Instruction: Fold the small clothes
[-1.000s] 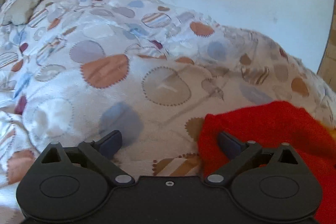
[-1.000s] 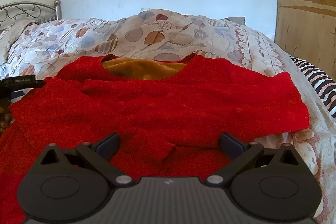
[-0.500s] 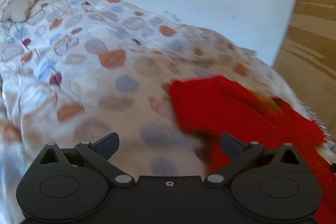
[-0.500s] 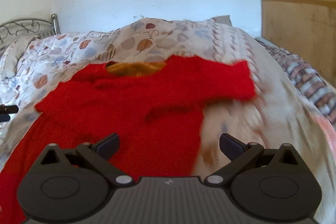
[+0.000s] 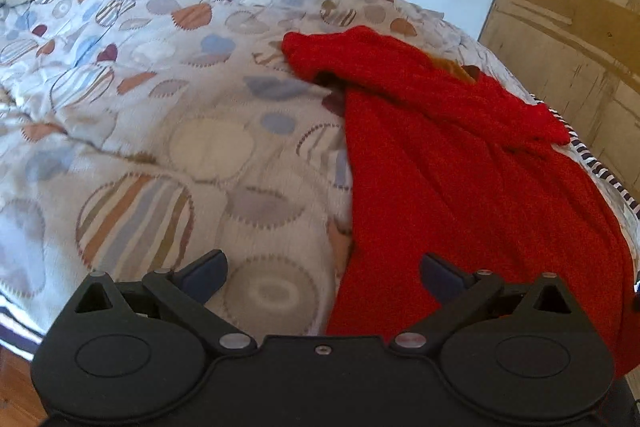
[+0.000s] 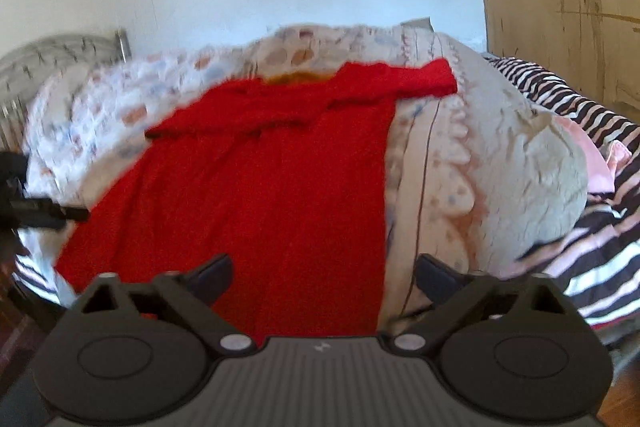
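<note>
A red knit garment (image 5: 460, 163) (image 6: 280, 187) lies spread lengthways on the bed, neck end far, with an orange-brown lining (image 6: 296, 78) showing at the collar. Both sleeves are folded across its upper part. My left gripper (image 5: 322, 273) hovers open over the garment's near left edge, its right finger above red fabric, its left above the quilt. My right gripper (image 6: 322, 277) hovers over the near right edge; its jaws are closing but still wide apart, pressing on nothing. The left gripper (image 6: 36, 211) appears as a dark shape at the right wrist view's left edge.
A quilt with coloured circles (image 5: 160, 115) covers the bed. A black-and-white striped blanket (image 6: 592, 211) and a pink cloth (image 6: 596, 163) lie to the right. A metal headboard (image 6: 52, 55), a pale wall and a wooden panel (image 5: 568, 27) stand behind.
Both grippers pulled back toward the near end of the bed, so the whole garment now shows. The left view swung right toward the garment. The right jaws stand slightly narrower.
</note>
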Demonstrator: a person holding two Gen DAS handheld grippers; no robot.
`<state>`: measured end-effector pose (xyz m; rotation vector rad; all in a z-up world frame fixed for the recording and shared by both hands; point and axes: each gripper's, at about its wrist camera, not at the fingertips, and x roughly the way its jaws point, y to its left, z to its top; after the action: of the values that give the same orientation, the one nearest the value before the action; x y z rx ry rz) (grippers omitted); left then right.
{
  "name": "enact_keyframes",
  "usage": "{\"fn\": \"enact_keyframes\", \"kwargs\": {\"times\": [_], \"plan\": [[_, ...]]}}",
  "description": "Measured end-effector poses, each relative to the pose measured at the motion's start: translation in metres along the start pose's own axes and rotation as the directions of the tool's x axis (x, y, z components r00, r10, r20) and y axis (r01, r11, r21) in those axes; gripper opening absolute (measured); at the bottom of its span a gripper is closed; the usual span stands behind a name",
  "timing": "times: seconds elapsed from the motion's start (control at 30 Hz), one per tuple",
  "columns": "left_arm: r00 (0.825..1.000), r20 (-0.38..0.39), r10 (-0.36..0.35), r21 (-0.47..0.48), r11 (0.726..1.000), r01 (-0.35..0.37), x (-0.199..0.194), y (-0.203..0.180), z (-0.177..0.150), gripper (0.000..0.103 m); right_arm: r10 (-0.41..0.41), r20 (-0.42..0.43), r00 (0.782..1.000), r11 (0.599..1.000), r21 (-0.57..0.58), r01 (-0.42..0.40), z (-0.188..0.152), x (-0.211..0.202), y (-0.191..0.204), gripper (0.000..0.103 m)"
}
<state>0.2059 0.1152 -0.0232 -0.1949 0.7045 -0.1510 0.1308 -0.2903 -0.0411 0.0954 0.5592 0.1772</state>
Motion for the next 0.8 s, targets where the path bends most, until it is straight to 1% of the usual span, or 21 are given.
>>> {"fn": "enact_keyframes", "kwargs": {"times": [0.03, 0.1, 0.17, 0.23, 0.27, 0.3, 0.33, 0.37, 0.43, 0.5, 0.57, 0.6, 0.63, 0.73, 0.8], "plan": [[1.000, -0.004, 0.001, 0.000, 1.000, -0.001, -0.003, 0.000, -0.002, 0.102, -0.013, -0.017, 1.000, 1.000, -0.014, 0.013, -0.003, 0.001, 0.004, 0.085], [1.000, -0.009, 0.001, -0.003, 1.000, -0.001, -0.008, -0.001, -0.004, 0.102, 0.001, -0.030, 1.000, 1.000, -0.030, -0.002, -0.012, -0.003, 0.009, 0.085], [1.000, -0.006, -0.011, -0.005, 1.000, 0.011, -0.012, 0.000, -0.005, 0.102, -0.010, -0.037, 0.999, 0.998, -0.067, 0.008, -0.020, -0.006, 0.011, 0.079], [1.000, -0.007, -0.021, 0.001, 1.000, 0.021, -0.015, -0.001, -0.007, 0.099, -0.002, -0.039, 0.999, 0.997, -0.073, -0.001, -0.027, -0.007, 0.007, 0.066], [1.000, -0.012, -0.025, 0.003, 1.000, 0.025, -0.015, -0.001, -0.008, 0.095, 0.012, -0.043, 0.999, 0.998, -0.058, -0.014, -0.028, -0.008, 0.004, 0.061], [0.999, -0.019, -0.031, 0.002, 1.000, 0.031, -0.014, -0.001, -0.009, 0.092, 0.019, -0.042, 0.999, 0.999, -0.044, -0.020, -0.029, -0.009, 0.001, 0.043], [0.999, -0.024, -0.037, 0.000, 0.999, 0.037, -0.014, -0.001, -0.010, 0.090, 0.018, -0.035, 0.999, 0.999, -0.041, -0.020, -0.028, -0.012, -0.001, 0.021], [0.999, -0.026, -0.042, -0.005, 0.999, 0.042, -0.014, -0.001, -0.011, 0.087, 0.034, -0.026, 0.999, 0.999, -0.034, -0.035, -0.026, -0.015, -0.004, 0.014], [0.998, -0.026, -0.052, -0.013, 0.999, 0.051, -0.015, -0.002, -0.012, 0.086, 0.063, 0.009, 0.998, 0.998, 0.011, -0.063, -0.017, -0.025, -0.015, 0.011], [0.998, -0.020, -0.066, -0.010, 0.998, 0.066, -0.018, -0.004, -0.012, 0.086, 0.086, 0.068, 0.994, 0.993, 0.078, -0.091, -0.004, -0.038, -0.031, 0.011], [0.997, -0.013, -0.072, 0.002, 0.997, 0.072, -0.021, -0.007, -0.011, 0.086, 0.144, 0.104, 0.984, 0.972, 0.174, -0.161, 0.009, -0.047, -0.052, 0.011], [0.997, -0.012, -0.075, 0.008, 0.997, 0.075, -0.022, -0.009, -0.011, 0.086, 0.175, 0.106, 0.979, 0.958, 0.211, -0.194, 0.013, -0.048, -0.062, 0.011], [0.997, -0.011, -0.077, 0.013, 0.997, 0.077, -0.022, -0.010, -0.012, 0.086, 0.185, 0.110, 0.977, 0.951, 0.230, -0.206, 0.015, -0.049, -0.067, 0.011], [0.997, -0.019, -0.079, 0.015, 0.997, 0.079, -0.020, -0.012, -0.013, 0.086, 0.179, 0.086, 0.980, 0.955, 0.223, -0.194, 0.009, -0.045, -0.069, 0.011], [0.996, -0.029, -0.089, 0.018, 0.996, 0.090, -0.018, -0.012, -0.016, 0.084, 0.187, 0.062, 0.980, 0.948, 0.251, -0.196, -0.003, -0.041, -0.067, 0.011]]}}
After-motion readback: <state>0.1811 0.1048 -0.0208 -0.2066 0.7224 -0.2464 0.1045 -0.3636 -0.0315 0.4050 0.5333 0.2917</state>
